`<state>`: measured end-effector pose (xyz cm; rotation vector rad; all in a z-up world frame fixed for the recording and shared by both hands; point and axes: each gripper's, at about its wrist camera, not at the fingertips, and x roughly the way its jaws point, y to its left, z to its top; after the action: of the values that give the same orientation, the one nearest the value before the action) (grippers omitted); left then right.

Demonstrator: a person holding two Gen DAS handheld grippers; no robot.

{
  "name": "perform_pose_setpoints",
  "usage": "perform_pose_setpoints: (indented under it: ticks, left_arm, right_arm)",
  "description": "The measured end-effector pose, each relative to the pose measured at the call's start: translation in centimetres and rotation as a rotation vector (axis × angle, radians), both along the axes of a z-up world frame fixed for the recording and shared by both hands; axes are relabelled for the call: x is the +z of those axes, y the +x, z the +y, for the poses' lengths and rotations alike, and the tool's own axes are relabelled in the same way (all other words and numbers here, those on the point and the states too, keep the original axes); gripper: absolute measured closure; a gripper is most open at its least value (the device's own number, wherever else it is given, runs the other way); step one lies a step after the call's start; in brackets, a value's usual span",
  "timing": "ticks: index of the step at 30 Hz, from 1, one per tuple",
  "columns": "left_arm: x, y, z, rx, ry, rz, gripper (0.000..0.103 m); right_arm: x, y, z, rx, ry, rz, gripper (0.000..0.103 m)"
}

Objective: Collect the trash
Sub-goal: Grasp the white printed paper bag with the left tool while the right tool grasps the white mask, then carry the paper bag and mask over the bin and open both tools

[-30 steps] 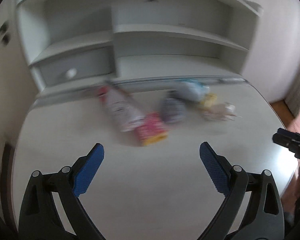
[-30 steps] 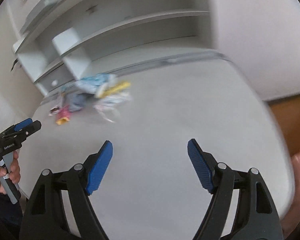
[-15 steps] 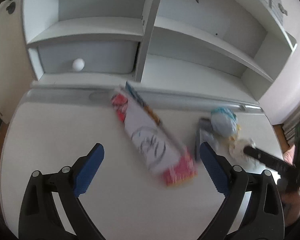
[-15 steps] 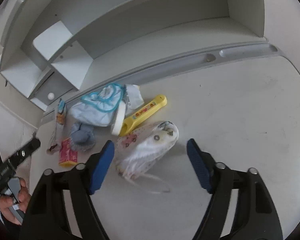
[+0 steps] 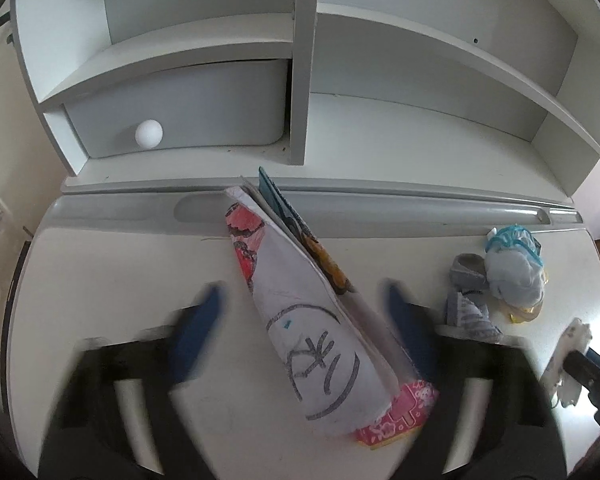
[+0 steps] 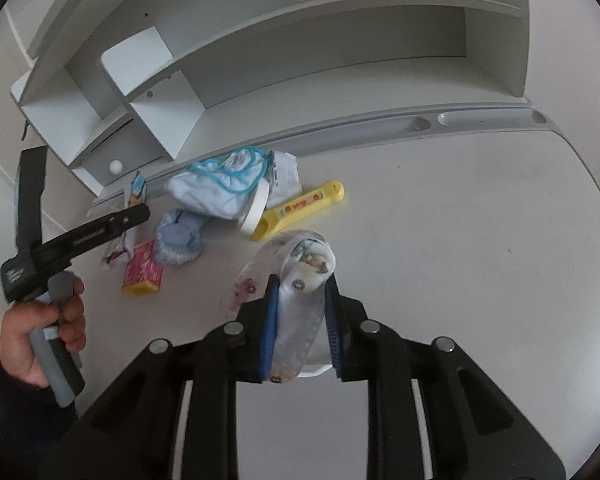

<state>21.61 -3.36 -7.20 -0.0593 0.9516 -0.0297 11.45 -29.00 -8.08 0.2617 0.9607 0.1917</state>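
Right hand-held gripper (image 6: 302,312): blue pads pressed onto a crumpled clear plastic wrapper (image 6: 296,280) printed with small cartoon figures; the wrapper bulges up between the pads, its far end over the white surface (image 6: 460,240).

Left hand-held gripper (image 5: 300,320): motion-blurred in its own view, blue pads spread wide on either side of a white paper with a black scribble (image 5: 312,336). Cannot tell whether it touches the paper. In the right wrist view it shows as a black tool held in the person's left hand (image 6: 46,332).

The paper lies at a slant, overlapping a pink box (image 5: 396,412) at its near end and a thin picture book (image 5: 320,256) along its right edge; its far end reaches the grey pen groove (image 5: 380,216) at the back of the surface.

Other items on the surface, clustered to the right of the paper: a grey-blue knit piece (image 6: 178,238), a white cloth with blue trim (image 6: 220,186), a yellow tube-like item (image 6: 300,210) just beside the cloth.

White shelf unit (image 5: 300,60) behind; grey drawer with a round white knob (image 5: 149,133).
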Motion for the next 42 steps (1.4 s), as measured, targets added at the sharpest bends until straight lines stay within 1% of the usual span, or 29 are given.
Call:
perform_pose_setpoints:
  ticks: [1,3,4,7,9,11,14,15,18,19,21,24,25,27,28,29,31,33,34,36,37,39,42]
  left_arm:
    - [0.1,-0.3,0.0,0.000,-0.003,-0.003,0.058]
    - [0.7,-0.9,0.4,-0.003,-0.011,-0.016,0.072]
    - [0.9,-1.3,0.6,-0.004,-0.022,-0.022,0.078]
    - [2.2,-3.1,1.0,-0.010,-0.028,-0.063,0.082]
    - [3.2,-4.2,1.0,-0.017,-0.034,-0.087,0.083]
    - [4.7,-6.0,0.5,-0.032,-0.047,-0.124,0.083]
    - [6.5,-8.8,-1.8,-0.101,-0.066,-0.164,0.083]
    - [7.0,-10.1,-3.3,-0.147,-0.080,-0.179,0.083]
    - [7.6,-12.7,-7.8,-0.258,-0.086,-0.199,0.083]
    - [7.6,-13.7,-10.0,-0.316,-0.089,-0.204,0.083]
    - [7.3,-15.4,-13.9,-0.417,-0.103,-0.198,0.083]
    - [6.6,-18.8,-21.2,-0.597,-0.125,-0.183,0.083]
    - [6.4,-19.8,-22.7,-0.633,-0.126,-0.182,0.083]
    - [5.9,-21.9,-26.7,-0.734,-0.138,-0.168,0.083]
    - [5.5,-23.4,-29.4,-0.802,-0.151,-0.155,0.083]
    - [5.2,-24.3,-30.9,-0.841,-0.154,-0.149,0.083]
    - [4.3,-26.9,-35.2,-0.954,-0.161,-0.129,0.083]
    - [3.5,-28.8,-37.7,-1.029,-0.167,-0.113,0.083]
    - [2.8,-30.4,-39.9,-1.092,-0.164,-0.104,0.083]
    - [1.4,-32.4,-42.8,-1.170,-0.153,-0.092,0.083]
    - [0.8,-33.0,-43.8,-1.193,-0.148,-0.084,0.083]
    - [-1.4,-34.4,-46.5,-1.251,-0.139,-0.042,0.083]
    - [-4.5,-35.1,-49.3,-1.302,-0.123,0.006,0.083]
  right_arm:
    - [0.0,-0.4,-0.4,-0.002,0.006,0.001,0.081]
    - [0.1,-1.3,-1.4,-0.019,0.022,0.004,0.081]
    - [0.3,-1.8,-1.8,-0.027,0.026,-0.001,0.081]
    - [1.1,-3.7,-3.4,-0.069,0.030,-0.022,0.081]
    - [1.7,-5.0,-4.6,-0.095,0.029,-0.035,0.081]
    - [2.2,-6.4,-6.0,-0.128,0.028,-0.049,0.081]
    - [2.7,-9.3,-9.1,-0.201,0.020,-0.068,0.081]
    - [2.8,-10.7,-10.6,-0.236,0.017,-0.071,0.081]
    - [2.8,-14.4,-14.5,-0.338,-0.005,-0.073,0.081]
    - [2.7,-15.6,-15.6,-0.371,-0.014,-0.074,0.081]
    - [2.6,-18.5,-18.5,-0.457,-0.038,-0.073,0.081]
    - [2.3,-23.1,-22.5,-0.574,-0.063,-0.074,0.081]
    - [2.1,-24.7,-23.8,-0.610,-0.072,-0.072,0.081]
    - [1.5,-28.1,-26.4,-0.694,-0.086,-0.061,0.081]
    - [1.1,-29.4,-27.5,-0.725,-0.086,-0.054,0.081]
    - [0.7,-30.8,-28.5,-0.759,-0.084,-0.045,0.081]
    - [-0.6,-34.0,-30.9,-0.834,-0.078,-0.018,0.081]
    - [-1.9,-36.5,-32.9,-0.894,-0.076,0.009,0.081]
    - [-2.8,-37.9,-33.9,-0.927,-0.070,0.026,0.081]
    - [-4.4,-39.9,-35.4,-0.975,-0.056,0.059,0.081]
    - [-5.2,-40.7,-36.1,-0.997,-0.051,0.078,0.081]
    - [-7.3,-42.2,-37.2,-1.032,-0.043,0.126,0.081]
    - [-10.2,-43.8,-38.7,-1.056,-0.019,0.190,0.081]
